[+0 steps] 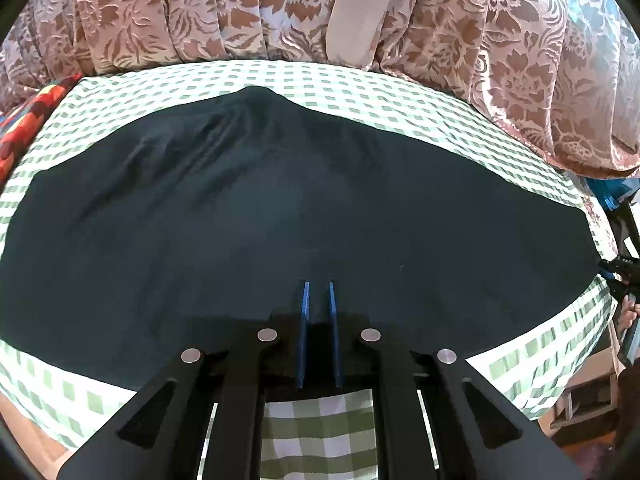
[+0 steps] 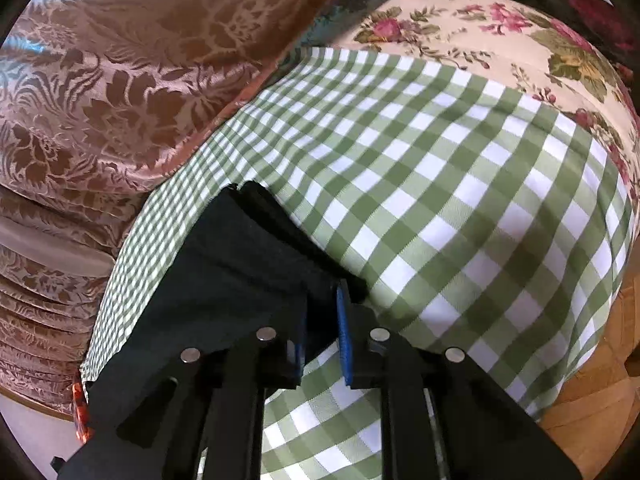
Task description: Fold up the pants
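Brown floral curtain (image 1: 280, 8) hangs behind the surface along its far edge. Green-white check cloth (image 2: 460, 168) covers the surface; a rose-print cloth (image 2: 480, 32) shows beyond its far end in right wrist view. Dark pants (image 1: 280, 200) lie spread flat on the check cloth, reaching nearly across left wrist view, w/ a peaked bulge at the far edge and light creases at upper left. A red patterned item (image 1: 24, 128) sits at the far-left corner, partly cut off. Left tongs (image 1: 319, 292): blue fingers (image 1: 305, 304) nearly together, a narrow gap btwn them, over the pants' near hem; cannot tell if cloth is caught. Right tongs (image 2: 323, 308) pinch the pants' end edge (image 2: 248, 248); dark cloth drapes over the left finger, hiding it.
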A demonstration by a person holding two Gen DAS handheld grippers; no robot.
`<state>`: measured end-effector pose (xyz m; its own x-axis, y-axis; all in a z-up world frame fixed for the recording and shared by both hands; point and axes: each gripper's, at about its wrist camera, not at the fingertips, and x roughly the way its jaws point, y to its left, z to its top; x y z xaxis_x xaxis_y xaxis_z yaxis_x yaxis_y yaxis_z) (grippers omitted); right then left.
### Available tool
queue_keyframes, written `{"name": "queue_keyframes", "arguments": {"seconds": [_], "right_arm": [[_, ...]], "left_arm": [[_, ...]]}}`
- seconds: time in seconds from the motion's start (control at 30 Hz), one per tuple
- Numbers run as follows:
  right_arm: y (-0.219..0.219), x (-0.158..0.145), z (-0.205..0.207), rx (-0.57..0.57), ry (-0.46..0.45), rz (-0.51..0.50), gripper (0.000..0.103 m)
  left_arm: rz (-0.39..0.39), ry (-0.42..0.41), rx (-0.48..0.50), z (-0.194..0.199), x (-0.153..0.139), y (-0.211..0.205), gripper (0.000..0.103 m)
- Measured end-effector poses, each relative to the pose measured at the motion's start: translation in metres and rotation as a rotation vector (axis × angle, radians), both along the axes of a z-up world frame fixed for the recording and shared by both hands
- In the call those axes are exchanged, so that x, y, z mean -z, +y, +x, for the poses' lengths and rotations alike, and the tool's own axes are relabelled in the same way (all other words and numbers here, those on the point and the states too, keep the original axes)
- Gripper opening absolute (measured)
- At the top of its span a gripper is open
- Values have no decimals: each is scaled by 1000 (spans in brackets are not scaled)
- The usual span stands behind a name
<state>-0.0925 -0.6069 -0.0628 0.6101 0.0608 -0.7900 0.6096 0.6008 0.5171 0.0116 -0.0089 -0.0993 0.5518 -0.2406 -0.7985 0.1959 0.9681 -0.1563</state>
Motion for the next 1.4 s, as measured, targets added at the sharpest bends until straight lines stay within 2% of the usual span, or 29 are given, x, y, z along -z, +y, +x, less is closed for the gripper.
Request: {"name": "queue_keyframes", "arguments": {"seconds": [0.1, 0.2, 0.3, 0.4, 0.43, 0.47, 0.5, 0.53, 0.57, 0.73, 0.83, 0.9, 1.1, 1.17, 1.23, 1.4], "right_arm": [[-1, -4, -2, -9, -3, 5, 17], [-2, -16, -13, 12, -37, 35, 42], [3, -17, -24, 2, -87, 132, 43], [12, -10, -25, -9, -91, 207, 44], [13, -5, -24, -2, -93, 221, 44], [14, -3, -23, 6, -92, 229, 44], [15, -1, -21, 13, -90, 240, 45], [15, 2, -19, 14, -93, 250, 49], [16, 4, -16, 7, -102, 262, 53], [19, 6, -6, -32, -172, 316, 91], [23, 5, -1, -49, -203, 307, 101], [29, 1, 1, -76, -200, 269, 101], [33, 0, 5, -55, -202, 243, 99], [33, -1, 10, -54, -189, 235, 91], [32, 0, 16, -51, -169, 228, 78], [24, 6, 22, -34, -166, 248, 69]], "left_arm": [[-6, -1, 0, 0, 1, 1, 8], [-17, -10, 1, -1, -1, 1, 8], [-32, -24, 5, -1, -3, 0, 8], [-35, -31, 14, -1, -2, -1, 8], [-33, -30, 15, -2, -1, -1, 10], [-32, -26, 14, -2, 1, -1, 17], [-38, -23, 11, -3, 2, 0, 35], [-43, -25, 7, -4, 2, 1, 43], [-45, -28, -1, -4, 2, 2, 43], [-29, -26, -24, -3, 1, 4, 43], [-3, -39, -28, -4, 3, 2, 45], [-9, -48, -16, -5, 3, 0, 53], [13, -67, 11, -8, 5, -5, 53], [14, -70, 16, -9, 5, -5, 54], [3, -68, 15, -9, 5, -5, 57], [2, -69, 14, -9, 4, -7, 56]]}}
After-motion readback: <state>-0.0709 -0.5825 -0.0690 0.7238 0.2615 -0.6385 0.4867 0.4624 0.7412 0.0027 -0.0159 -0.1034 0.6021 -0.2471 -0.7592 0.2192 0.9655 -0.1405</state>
